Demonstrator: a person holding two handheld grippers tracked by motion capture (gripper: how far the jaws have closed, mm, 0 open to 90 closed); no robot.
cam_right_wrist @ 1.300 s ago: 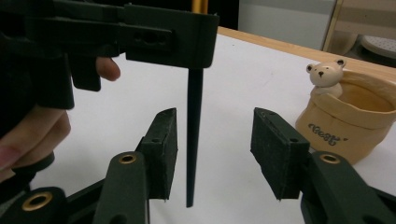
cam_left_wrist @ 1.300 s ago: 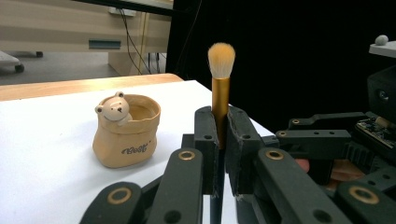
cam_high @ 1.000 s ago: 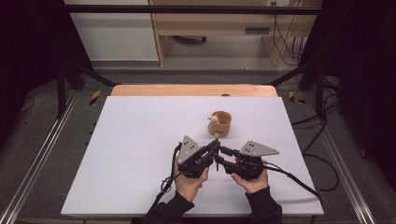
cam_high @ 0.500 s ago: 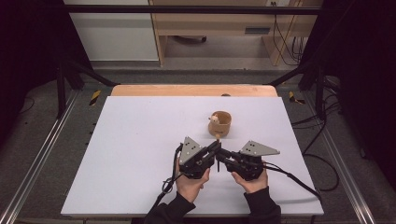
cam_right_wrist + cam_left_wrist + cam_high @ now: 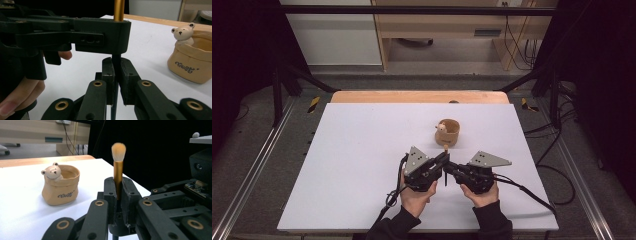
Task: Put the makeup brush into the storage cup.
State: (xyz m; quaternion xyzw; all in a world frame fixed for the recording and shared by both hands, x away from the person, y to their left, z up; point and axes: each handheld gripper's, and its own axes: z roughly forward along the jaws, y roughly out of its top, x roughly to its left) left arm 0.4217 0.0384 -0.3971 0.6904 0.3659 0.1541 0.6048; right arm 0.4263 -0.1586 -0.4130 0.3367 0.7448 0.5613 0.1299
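A makeup brush (image 5: 118, 170) with a gold ferrule and pale bristles stands upright between both grippers. My left gripper (image 5: 118, 185) is shut on the gold ferrule. My right gripper (image 5: 116, 65) has just been closing and is now shut on the black handle (image 5: 115, 58), just below the left gripper's fingers (image 5: 100, 35). In the high view the left gripper (image 5: 444, 159) and the right gripper (image 5: 448, 167) meet tip to tip at the near middle of the table. A tan bear cup (image 5: 448, 131) stands a little beyond them, apart from the brush.
The white table (image 5: 362, 150) has a wooden strip (image 5: 412, 96) along its far edge. Cables trail from both grippers toward the near edge. A desk and wires stand on the floor behind the table. Dark curtains flank both sides.
The right gripper's jaws have drawn in on the brush handle. Both hands and the bear cup have stayed where they were.
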